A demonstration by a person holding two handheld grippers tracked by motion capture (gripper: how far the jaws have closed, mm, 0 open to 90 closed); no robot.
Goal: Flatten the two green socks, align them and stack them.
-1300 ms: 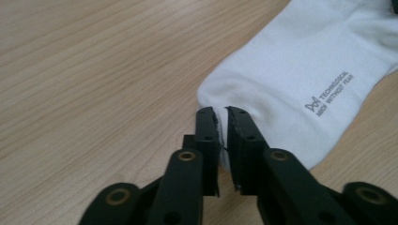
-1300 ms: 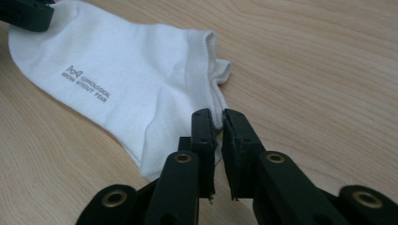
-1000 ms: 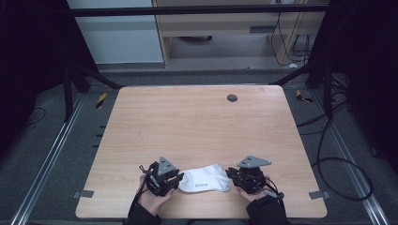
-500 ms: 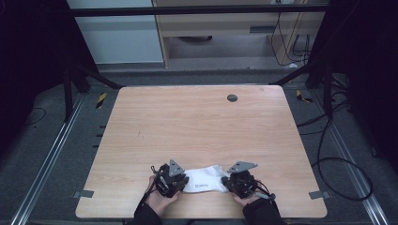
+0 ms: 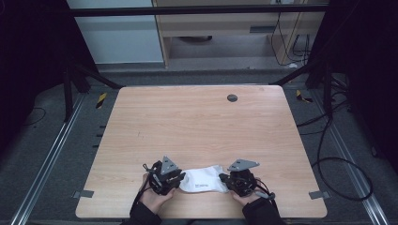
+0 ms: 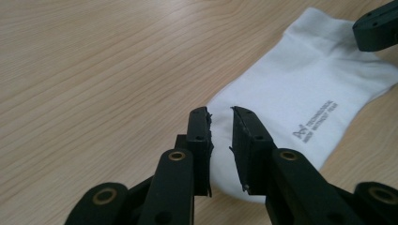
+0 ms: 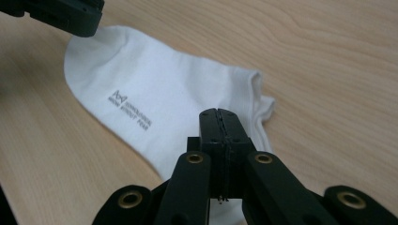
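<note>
1. Black jaws of the right tool are pressed fully together, clenched at the cuff end of a white sock; whether fabric is pinched between them cannot be told.
2. Low in the left gripper view, the left tool stands with a narrow gap between its jaws, which have just opened a little. They straddle the toe end of the sock without pressing on it.
3. From above, the left tool sits at the lower left of the sock, and the right tool at its other end, both low in the frame, each carried by a hand.
4. Grey lettering runs along the sock's side, too small to read.
5. Pale wood worktop bears the sock flat near its bottom edge; a small dark round disc lies near the top edge.
</note>
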